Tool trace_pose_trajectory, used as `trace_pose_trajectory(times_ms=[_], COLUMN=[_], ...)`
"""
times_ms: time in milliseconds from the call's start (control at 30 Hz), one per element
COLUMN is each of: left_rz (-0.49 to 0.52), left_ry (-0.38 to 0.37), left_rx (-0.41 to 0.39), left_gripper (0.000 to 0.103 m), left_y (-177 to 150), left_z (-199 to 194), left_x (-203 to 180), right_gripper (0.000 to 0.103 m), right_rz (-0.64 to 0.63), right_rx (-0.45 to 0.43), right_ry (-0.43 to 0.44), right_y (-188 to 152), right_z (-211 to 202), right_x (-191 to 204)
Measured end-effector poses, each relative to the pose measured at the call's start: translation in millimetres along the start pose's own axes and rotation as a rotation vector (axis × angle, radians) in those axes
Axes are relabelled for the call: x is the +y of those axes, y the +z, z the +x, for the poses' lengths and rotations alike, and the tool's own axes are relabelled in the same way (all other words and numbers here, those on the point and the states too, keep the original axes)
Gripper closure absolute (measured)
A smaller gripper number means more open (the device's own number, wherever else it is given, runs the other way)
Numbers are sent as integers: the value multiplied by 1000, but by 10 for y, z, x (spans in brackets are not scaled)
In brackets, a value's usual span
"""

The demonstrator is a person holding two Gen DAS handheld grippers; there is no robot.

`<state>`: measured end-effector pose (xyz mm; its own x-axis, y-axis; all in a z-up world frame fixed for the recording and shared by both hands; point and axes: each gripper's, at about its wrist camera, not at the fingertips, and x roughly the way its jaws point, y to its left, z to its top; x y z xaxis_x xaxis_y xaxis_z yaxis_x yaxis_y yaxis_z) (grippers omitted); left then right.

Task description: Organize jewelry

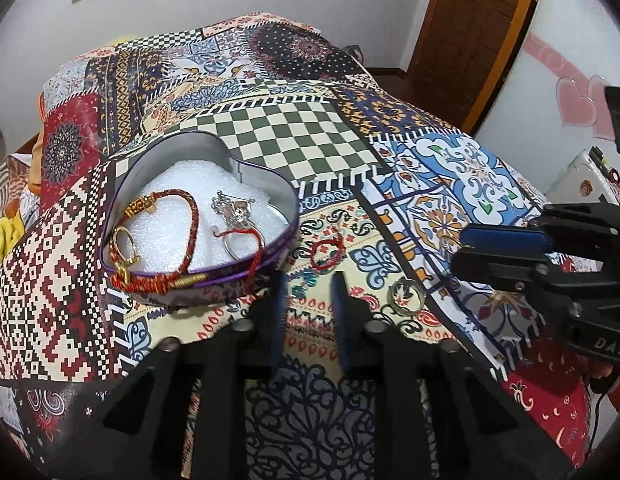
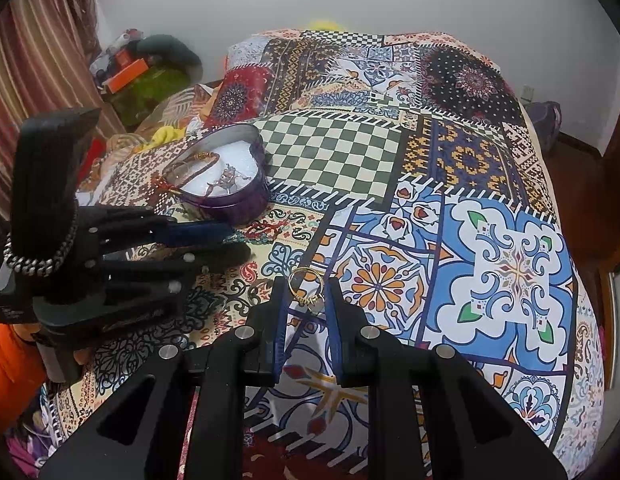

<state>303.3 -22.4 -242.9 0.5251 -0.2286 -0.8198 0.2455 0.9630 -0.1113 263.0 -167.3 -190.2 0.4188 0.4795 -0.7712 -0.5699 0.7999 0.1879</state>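
A purple heart-shaped tin [image 1: 278,248] with white foam lies on the patterned bedspread; it holds a red braided bracelet [image 1: 190,216], gold rings [image 1: 124,244] and silver pieces [image 1: 230,208]. The tin also shows in the right wrist view [image 2: 238,204]. A small red thread bracelet [image 1: 328,254] and a gold ring [image 1: 406,298] lie on the cloth beside the tin. My left gripper [image 1: 310,284] is open and empty, just in front of the red bracelet. My right gripper [image 2: 308,292] has a gold ring [image 2: 304,286] between its fingertips, jaws partly apart around it.
The patterned bedspread [image 2: 510,264] covers the whole bed. Clutter and an orange box [image 2: 126,72] sit by the curtain at the far left. A wooden door [image 1: 470,32] stands at the far right. The right gripper shows in the left wrist view [image 1: 470,248].
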Motion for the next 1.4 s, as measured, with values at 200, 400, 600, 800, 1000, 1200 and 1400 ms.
trace_pose_trajectory(times_ms=[200,400,600,800,1000,1200,1400], left_rz=[-30,-32,-57,-66,-75,-85,-97], left_ry=[-39,-38,-54,-49,-27,-11,-18], left_rx=[-5,-28,-100,-199,-280,-341,-363], left_gripper=[98,98,98,98,98,98,98], left_y=[-7,-111,-164,-74,78,226,313], left_z=[7,-159,-536,-965,-1262,-1402,-1385], left_x=[72,18,31,104,250,397,477], right_gripper=[87,87,87,87,87,87,87], right_rz=[2,3,-19,-42,-54,-77,-94], right_rx=[6,-15,-42,-82,-129,-158,-176], right_ry=[-4,-7,-13,-9,-1,9,18], right_y=[-5,30,96,209,367,530,694], right_z=[-4,-111,-203,-296,-365,-342,-262], right_x=[5,39,154,286,381,464,509])
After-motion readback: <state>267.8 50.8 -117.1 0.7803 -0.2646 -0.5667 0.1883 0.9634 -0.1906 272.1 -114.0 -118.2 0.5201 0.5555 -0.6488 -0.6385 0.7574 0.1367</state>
